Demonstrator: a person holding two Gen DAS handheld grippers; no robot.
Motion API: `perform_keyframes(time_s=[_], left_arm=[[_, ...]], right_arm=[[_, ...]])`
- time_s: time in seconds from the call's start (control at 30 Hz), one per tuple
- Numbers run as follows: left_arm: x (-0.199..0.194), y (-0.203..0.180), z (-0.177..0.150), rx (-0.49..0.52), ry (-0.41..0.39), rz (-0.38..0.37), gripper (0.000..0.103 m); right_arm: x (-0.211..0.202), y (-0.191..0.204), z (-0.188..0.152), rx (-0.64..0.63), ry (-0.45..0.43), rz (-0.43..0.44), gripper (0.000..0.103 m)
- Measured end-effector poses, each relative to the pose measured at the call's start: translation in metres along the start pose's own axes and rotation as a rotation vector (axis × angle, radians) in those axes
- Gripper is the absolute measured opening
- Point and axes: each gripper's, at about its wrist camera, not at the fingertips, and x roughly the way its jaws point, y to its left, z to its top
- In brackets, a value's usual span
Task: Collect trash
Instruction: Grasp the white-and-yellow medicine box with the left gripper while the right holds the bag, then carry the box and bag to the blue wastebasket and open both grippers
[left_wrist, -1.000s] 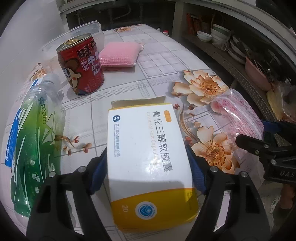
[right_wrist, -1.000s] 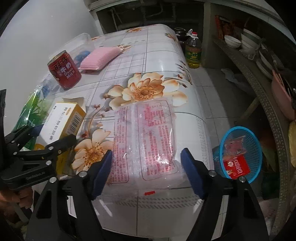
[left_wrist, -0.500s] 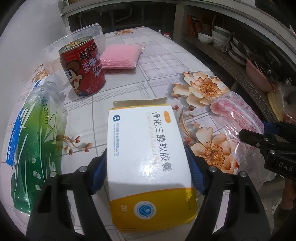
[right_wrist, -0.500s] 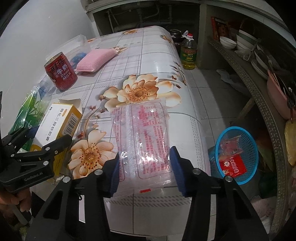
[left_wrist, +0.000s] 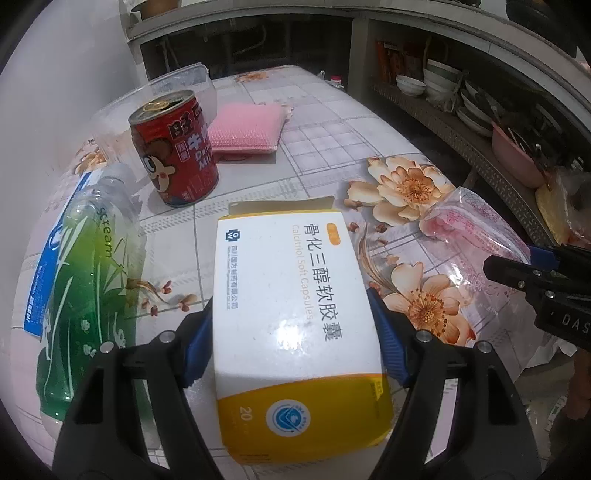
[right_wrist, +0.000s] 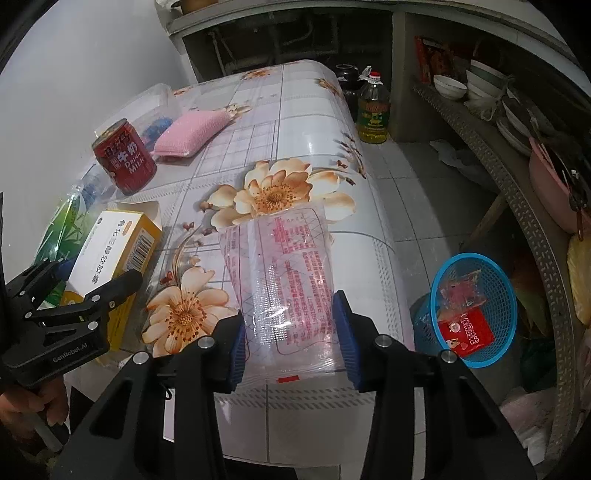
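Crinkling clear plastic wrapper (right_wrist: 291, 291) — glossy cardboard box (left_wrist: 295, 314)

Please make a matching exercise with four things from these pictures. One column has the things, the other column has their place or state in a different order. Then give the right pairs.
Things
1. medicine box
2. plastic wrapper
3. red can
4. blue basket

Places or states
A. stands upright on the table, top opened
B. on the floor beside the table, red packets inside
C. between the left gripper's pads
D. between the right gripper's closing pads

Pairs: 1-C, 2-D, 3-A, 4-B
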Motion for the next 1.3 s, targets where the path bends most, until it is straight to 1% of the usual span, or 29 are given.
perform_keyframes(time_s=[0.63,0.87,1.07,1.3], left_arm=[[-0.021,-0.001,0.002,-0.006,-0.049,0.009,0.07],[-0.036,-0.006,0.004,-0.002,-0.081,-0.006,0.07],[-0.048,-0.016,0.006,0.017,-0.108,-0.039,0.07],[-0.056,-0.043,0.016,0.071,-0.121,-0.073,0.07]], right_arm=[[-0.018,-0.002,0.003,0.02,-0.058,0.019,0.04],[-0.031,-0.009,0.001,0.044,-0.091,0.02,0.04],[-0.044,-0.022,-0.004,0.083,-0.12,0.008,0.04],[-0.06,-0.053,-0.015,0.175,-0.162,0.017,0.04]])
